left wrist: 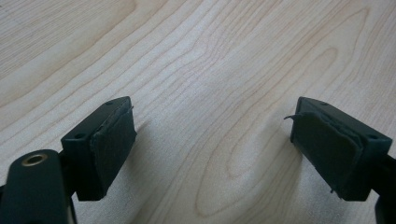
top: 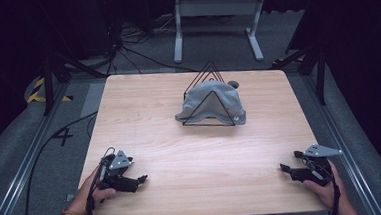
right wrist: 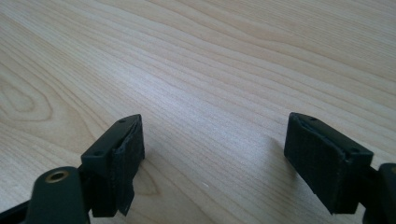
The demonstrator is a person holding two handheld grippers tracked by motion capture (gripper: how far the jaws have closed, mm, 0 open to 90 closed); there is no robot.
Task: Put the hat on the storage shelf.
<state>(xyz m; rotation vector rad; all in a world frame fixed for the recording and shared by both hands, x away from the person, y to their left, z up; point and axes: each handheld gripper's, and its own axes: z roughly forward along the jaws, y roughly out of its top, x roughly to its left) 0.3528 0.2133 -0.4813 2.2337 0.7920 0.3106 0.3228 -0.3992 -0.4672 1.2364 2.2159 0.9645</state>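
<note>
A grey cloth cap (top: 212, 103) is draped over a black wire triangular stand (top: 208, 81) at the back middle of the wooden table (top: 191, 157). My left gripper (top: 142, 179) rests low at the front left, held by a hand, well short of the cap. Its jaws stand wide open over bare wood, as the left gripper view (left wrist: 212, 140) shows. My right gripper (top: 284, 168) lies at the front right edge in the other hand. Its jaws are also wide open, with nothing between the pads (right wrist: 215, 154).
The table has rounded corners and its edges run close to both hands. Beyond it lie a grey floor with black cables (top: 124, 46), a white frame leg (top: 178, 33) and dark stands at both sides.
</note>
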